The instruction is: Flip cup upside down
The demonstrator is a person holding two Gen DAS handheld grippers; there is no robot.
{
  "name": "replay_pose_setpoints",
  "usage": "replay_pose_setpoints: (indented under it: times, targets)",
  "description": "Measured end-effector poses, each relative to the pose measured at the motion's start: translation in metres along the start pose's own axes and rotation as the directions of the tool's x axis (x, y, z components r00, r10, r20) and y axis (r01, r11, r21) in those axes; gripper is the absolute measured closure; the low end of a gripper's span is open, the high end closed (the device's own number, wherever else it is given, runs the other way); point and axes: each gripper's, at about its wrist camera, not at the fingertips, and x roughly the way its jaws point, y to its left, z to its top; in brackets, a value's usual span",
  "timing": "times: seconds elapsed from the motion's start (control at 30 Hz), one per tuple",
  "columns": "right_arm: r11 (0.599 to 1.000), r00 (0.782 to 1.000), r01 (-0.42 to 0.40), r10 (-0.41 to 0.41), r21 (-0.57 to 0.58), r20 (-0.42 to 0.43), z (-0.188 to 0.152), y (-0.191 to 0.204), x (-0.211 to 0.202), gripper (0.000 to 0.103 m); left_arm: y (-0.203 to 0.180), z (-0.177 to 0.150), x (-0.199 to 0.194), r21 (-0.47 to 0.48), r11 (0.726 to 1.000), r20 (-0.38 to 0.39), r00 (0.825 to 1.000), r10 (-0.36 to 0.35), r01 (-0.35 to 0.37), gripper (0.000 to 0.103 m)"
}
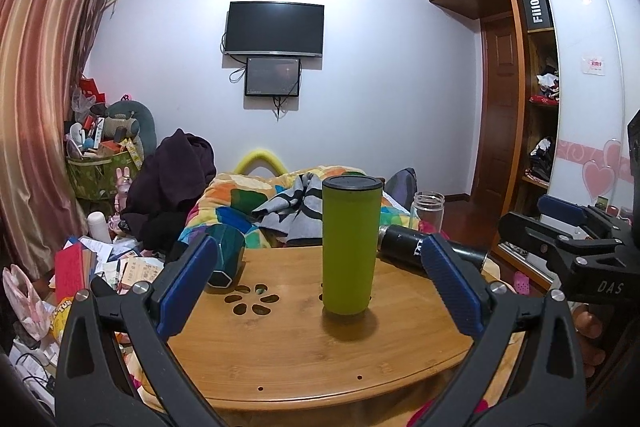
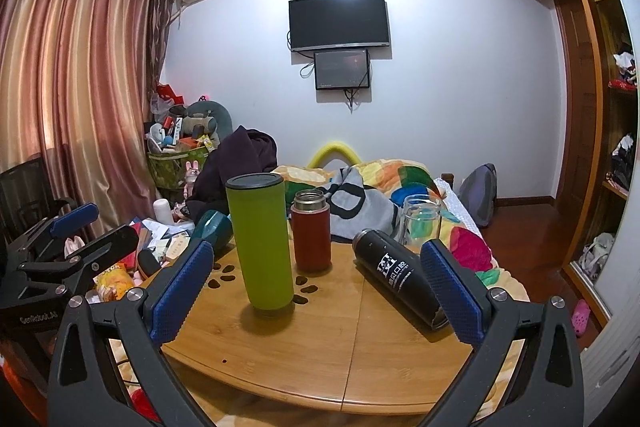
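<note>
— On the round bamboo table, how many vessels do you count?

— Five. One tall green cup stands upright near the middle, a smooth matte cylinder with a dark lid on top. Just behind it, one short red flask with a metal rim, also upright. One black bottle with white print lies on its side toward the right edge. One clear glass jar stands at the far right edge, and one teal faceted mug lies tipped over at the far left edge.

— Is the mug touching anything?

— Hard to say; a finger covers part of it in both views.

— Anything cut into the tabletop?

— One flower of oval holes, left of the green cup. A seam runs across the wood.

— And the grippers?

— Two. The left gripper has its jaws spread wide, holding nothing, the green cup standing between and beyond its ribbed blue pads. The right gripper is likewise spread wide and empty, hovering over the near edge, apart from every vessel.
</note>
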Motion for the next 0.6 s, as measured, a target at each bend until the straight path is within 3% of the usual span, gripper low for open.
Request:
replay_pose_setpoints:
  times: [0.6]
  targets:
    - [1.000,1.000,-0.003,0.003,0.006,0.005,0.0006,0.0031,-0.0032,0.000,0.0007,0.0000,-0.0006,0.009,1.000,0.005,1.000,0.003,-0.003,0.000]
